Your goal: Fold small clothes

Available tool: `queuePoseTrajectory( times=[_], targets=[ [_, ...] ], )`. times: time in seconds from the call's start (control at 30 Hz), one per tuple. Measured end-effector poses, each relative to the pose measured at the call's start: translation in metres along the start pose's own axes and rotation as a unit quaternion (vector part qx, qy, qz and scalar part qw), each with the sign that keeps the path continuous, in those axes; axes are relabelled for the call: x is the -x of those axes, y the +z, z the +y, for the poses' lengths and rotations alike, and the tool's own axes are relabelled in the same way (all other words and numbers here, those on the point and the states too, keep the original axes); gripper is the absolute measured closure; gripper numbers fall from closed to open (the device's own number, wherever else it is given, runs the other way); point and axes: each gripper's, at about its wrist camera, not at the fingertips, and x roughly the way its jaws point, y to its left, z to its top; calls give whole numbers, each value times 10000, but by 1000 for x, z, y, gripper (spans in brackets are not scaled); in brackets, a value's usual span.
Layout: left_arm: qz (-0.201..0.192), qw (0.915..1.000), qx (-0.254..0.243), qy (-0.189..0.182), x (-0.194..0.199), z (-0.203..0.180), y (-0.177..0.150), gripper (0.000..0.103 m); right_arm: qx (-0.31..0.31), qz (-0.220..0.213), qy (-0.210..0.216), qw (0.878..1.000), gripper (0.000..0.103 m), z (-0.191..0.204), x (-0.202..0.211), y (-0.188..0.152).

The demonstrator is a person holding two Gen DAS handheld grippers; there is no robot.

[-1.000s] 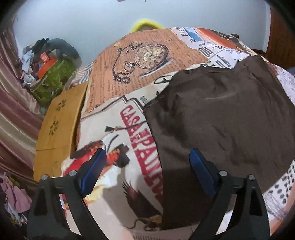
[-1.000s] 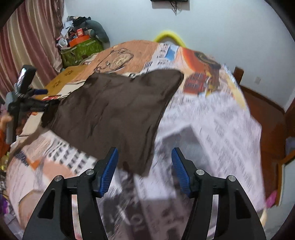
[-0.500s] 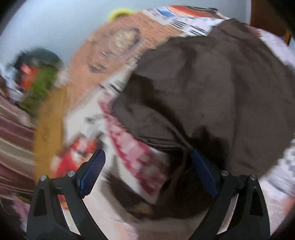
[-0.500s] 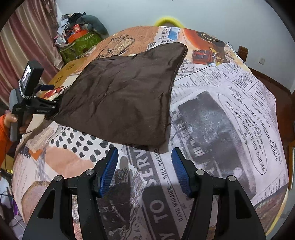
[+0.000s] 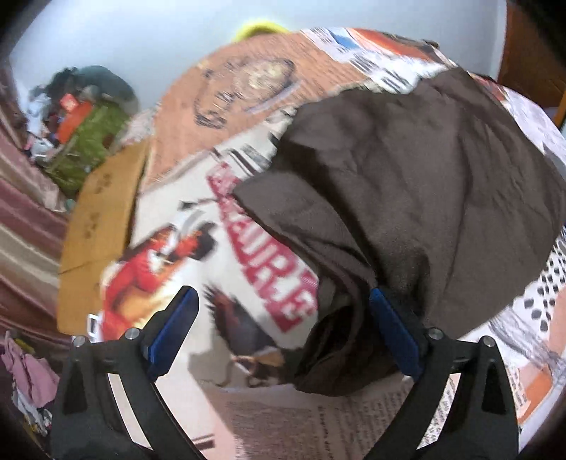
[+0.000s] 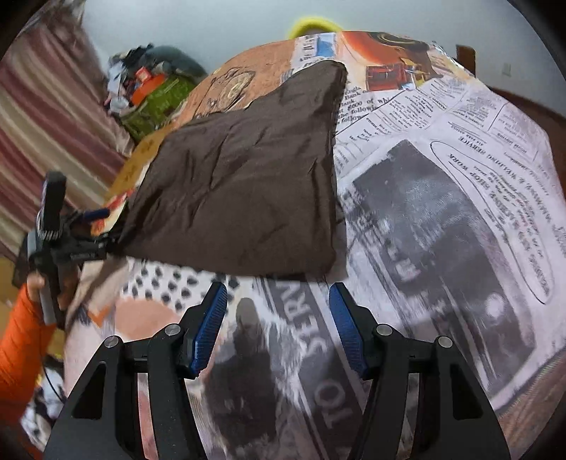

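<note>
A brown cloth (image 6: 244, 184) lies spread on the newspaper-print counter (image 6: 442, 198), its long axis running from the near left corner to a narrowing far corner that points towards the yellow chair back (image 6: 313, 24) beyond the counter. The right gripper (image 6: 277, 322) hovers just short of the cloth's near edge, jaws apart with nothing between them. Only the right wrist view shows the hand in an orange sleeve (image 6: 21, 339) holding the other tool. Only the left wrist view shows the cloth's near left corner bunched and lifted beside the left gripper (image 5: 283, 325), whose jaws stand wide, one blue pad (image 5: 392, 329) against the fabric.
</note>
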Motion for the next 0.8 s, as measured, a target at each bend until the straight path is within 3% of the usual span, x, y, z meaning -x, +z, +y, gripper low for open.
queuePoseTrajectory(
  times=[0.13,0.17,0.27,0.3,0.47,0.67,0.8],
  targets=[
    [-293,9989,237,269,11,18,7,5,-341,-177,98,9992,47,-2,-8,11],
    [-338,9985,305,291,13,22,8,5,-404,-217,95,9989,52,-2,-9,14],
    [-400,9975,508,283,12,34,12,5,-437,-234,-23,9988,87,-2,-15,22],
    [-422,9970,582,297,12,38,13,5,-411,-215,5,9989,89,-2,-15,24],
    [-473,9932,1050,170,9,60,15,5,171,-203,-364,9990,92,-2,-5,40],
    [-443,9894,1380,2,-8,78,34,5,548,-266,-996,9932,92,-25,6,83],
    [-385,9894,1319,-475,-23,73,55,5,639,-301,-1415,9874,92,-44,-2,118]
  ],
)
